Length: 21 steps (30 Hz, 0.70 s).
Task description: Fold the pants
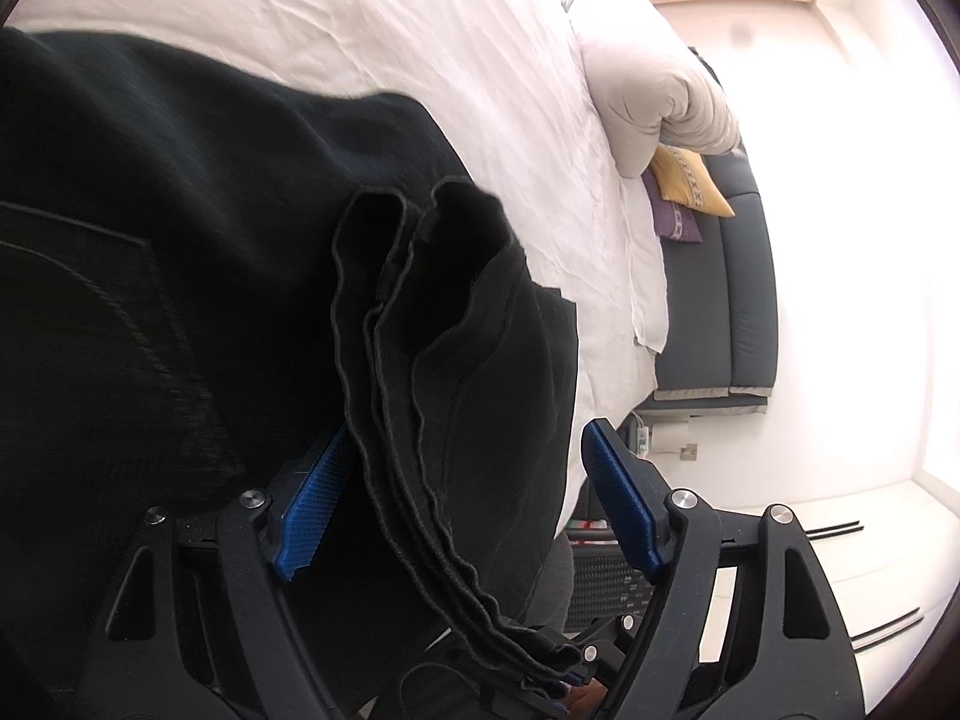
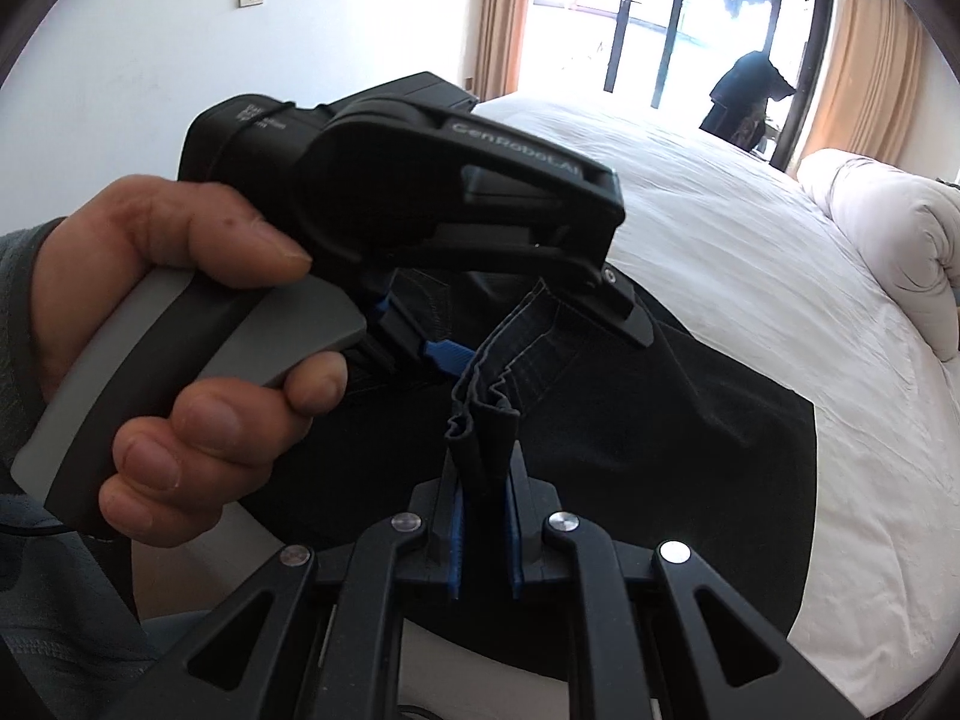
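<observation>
Black pants (image 1: 180, 252) lie on a white bed sheet (image 1: 420, 48). In the left wrist view my left gripper (image 1: 468, 468) is open, its blue pads either side of the bunched waistband (image 1: 408, 360), which runs between them. In the right wrist view my right gripper (image 2: 483, 510) is shut on the bunched waistband edge (image 2: 486, 414). The left gripper (image 2: 420, 204), held in a hand, is just beyond it over the same band, with the pants (image 2: 660, 420) spread on the sheet (image 2: 750, 252).
A rolled white duvet (image 1: 660, 96) (image 2: 888, 228) lies at the bed's far side. Yellow and purple cushions (image 1: 690, 180) sit on a dark sofa (image 1: 744, 300). A glass balcony door (image 2: 690, 18) and curtains are beyond the bed.
</observation>
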Each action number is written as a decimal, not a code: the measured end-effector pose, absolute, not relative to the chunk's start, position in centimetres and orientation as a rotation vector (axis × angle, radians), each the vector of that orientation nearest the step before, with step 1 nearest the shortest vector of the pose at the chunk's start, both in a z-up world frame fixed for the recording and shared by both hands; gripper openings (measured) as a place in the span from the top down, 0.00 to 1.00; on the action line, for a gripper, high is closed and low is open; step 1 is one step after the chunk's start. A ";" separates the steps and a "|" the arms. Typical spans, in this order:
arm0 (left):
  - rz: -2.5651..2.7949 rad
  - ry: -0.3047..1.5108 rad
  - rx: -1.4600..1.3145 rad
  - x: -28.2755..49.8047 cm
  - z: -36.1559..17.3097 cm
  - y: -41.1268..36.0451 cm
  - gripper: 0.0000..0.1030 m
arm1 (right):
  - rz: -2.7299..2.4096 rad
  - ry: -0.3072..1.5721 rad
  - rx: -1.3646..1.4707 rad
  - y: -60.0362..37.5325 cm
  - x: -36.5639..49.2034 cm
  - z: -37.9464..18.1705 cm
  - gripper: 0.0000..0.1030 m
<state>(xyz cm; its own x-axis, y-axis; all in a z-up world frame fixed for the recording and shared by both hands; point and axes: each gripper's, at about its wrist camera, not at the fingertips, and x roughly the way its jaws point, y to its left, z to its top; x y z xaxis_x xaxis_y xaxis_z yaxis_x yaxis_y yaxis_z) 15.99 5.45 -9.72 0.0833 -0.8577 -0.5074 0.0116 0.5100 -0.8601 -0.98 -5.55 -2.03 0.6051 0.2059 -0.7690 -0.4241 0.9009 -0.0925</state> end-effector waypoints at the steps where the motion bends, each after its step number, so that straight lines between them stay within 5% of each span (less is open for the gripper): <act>1: -0.765 1.332 -0.820 16.1 -9.7 5.7 0.26 | 0.372 0.849 -0.281 -5.4 -0.9 -2.1 0.88; 21: -0.633 1.226 -0.718 17.7 -6.4 10.2 0.26 | 0.398 0.883 -0.299 -4.9 0.3 -3.8 0.87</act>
<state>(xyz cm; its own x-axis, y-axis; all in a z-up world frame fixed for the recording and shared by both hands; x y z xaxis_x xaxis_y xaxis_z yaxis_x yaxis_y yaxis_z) 17.68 10.16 -6.40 0.2249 -0.7651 -0.6034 0.0484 0.6272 -0.7773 0.31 -4.94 -3.80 0.5697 0.2124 -0.7939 -0.4546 0.8862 -0.0891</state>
